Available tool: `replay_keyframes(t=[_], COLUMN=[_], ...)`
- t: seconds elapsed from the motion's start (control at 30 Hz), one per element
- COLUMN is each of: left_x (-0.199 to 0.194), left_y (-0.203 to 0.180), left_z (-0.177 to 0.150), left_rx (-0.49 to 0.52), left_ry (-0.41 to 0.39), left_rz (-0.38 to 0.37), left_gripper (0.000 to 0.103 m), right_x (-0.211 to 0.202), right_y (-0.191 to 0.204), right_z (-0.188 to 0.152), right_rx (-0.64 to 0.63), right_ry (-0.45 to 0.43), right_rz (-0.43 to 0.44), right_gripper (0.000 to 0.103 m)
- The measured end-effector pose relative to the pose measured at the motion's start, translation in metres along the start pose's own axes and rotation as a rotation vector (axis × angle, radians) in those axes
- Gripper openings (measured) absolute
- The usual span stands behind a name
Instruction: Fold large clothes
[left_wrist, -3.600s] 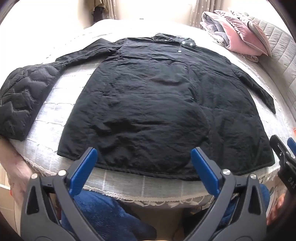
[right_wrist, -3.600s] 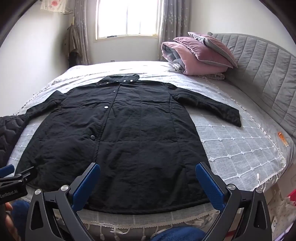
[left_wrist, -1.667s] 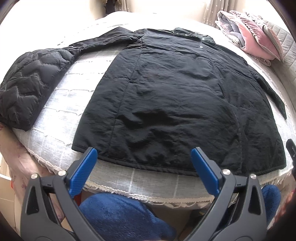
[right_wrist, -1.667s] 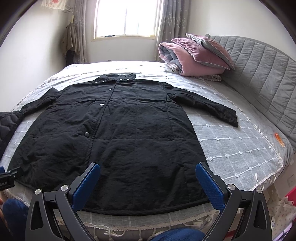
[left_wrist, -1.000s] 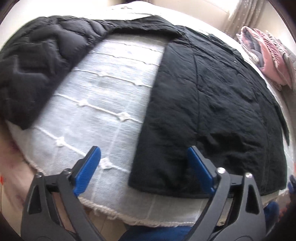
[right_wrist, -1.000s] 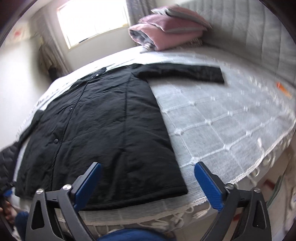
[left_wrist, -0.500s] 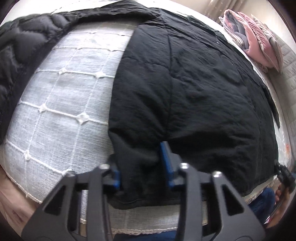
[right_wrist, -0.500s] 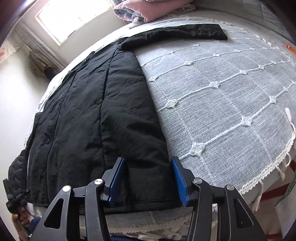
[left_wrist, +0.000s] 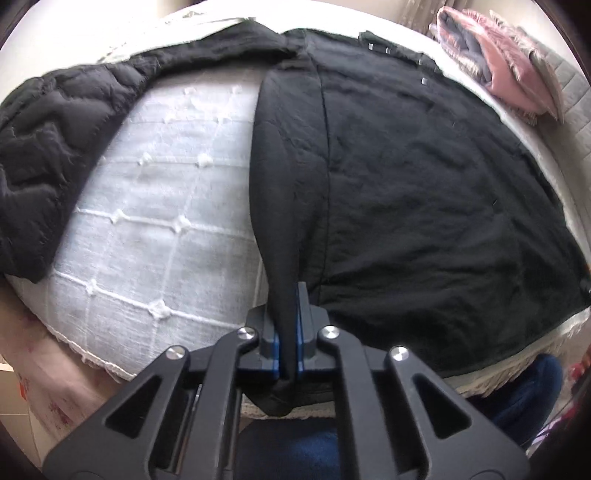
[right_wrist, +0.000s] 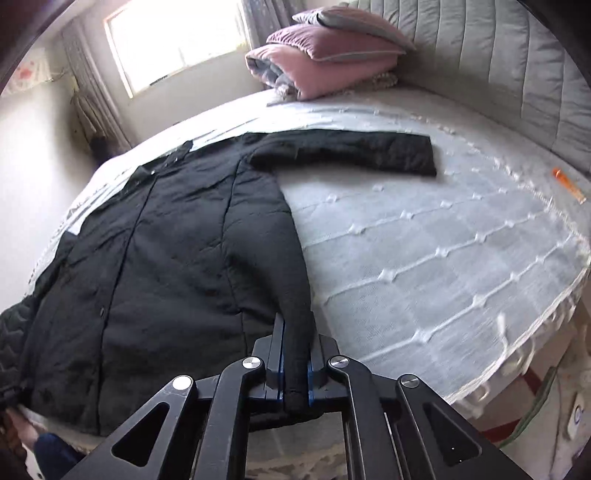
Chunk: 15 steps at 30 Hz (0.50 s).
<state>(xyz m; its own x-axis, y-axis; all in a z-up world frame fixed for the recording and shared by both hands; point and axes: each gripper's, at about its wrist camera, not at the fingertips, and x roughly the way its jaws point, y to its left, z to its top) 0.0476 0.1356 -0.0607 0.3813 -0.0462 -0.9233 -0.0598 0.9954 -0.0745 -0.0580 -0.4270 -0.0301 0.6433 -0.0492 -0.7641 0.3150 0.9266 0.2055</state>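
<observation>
Left tongs (left_wrist: 287, 332) pinch coat (left_wrist: 424, 177) hem corner, right tongs (right_wrist: 295, 363) pinch opposite hem corner, both at bed (right_wrist: 424, 240) near edge: paired grip likely for lifting hem toward collar.

matt quilted cloth coat (left_wrist: 424, 177), textured woven bedspread (left_wrist: 155, 221)

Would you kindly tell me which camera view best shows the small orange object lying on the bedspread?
The right wrist view: the small orange object lies in plain sight on the white bedspread, beyond the long black coat's outstretched sleeve, near the grey headboard. The left wrist view does not show it.
</observation>
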Motion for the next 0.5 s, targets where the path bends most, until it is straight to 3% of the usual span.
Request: replay_keyframes(t=[0.13, 0.3, 0.4, 0.47, 0.5], left_x=[0.015, 0.016, 0.015, 0.012, 0.011], left_y=[0.011, 0.028, 0.034, 0.037, 0.039], left_z=[-0.002, 0.001, 0.001, -0.003, -0.005], left_rx=[-0.049, -0.084, -0.107, -0.128, -0.140], left_ry=[0.024, 0.036, 0.027, 0.019, 0.016], left_rz=[-0.008, -0.054, -0.056, -0.045, -0.041], left_gripper=[0.009, 0.016, 0.034, 0.052, 0.053], right_x=[0.027, 0.048, 0.044, 0.038, 0.033], right_y=[0.004, -0.008, -0.003, -0.004, -0.006], right_z=[-0.015, -0.045, -0.045, -0.043, -0.040], right_rx=[-0.034, 0.021, -0.006, -0.012, -0.009], right_ry=[0.063, 0.085, 0.065, 0.061, 0.057], right_rz=[-0.076, -0.053, -0.070, -0.070, -0.066], right_gripper=[0.007, 0.009, 0.017, 0.022, 0.027])
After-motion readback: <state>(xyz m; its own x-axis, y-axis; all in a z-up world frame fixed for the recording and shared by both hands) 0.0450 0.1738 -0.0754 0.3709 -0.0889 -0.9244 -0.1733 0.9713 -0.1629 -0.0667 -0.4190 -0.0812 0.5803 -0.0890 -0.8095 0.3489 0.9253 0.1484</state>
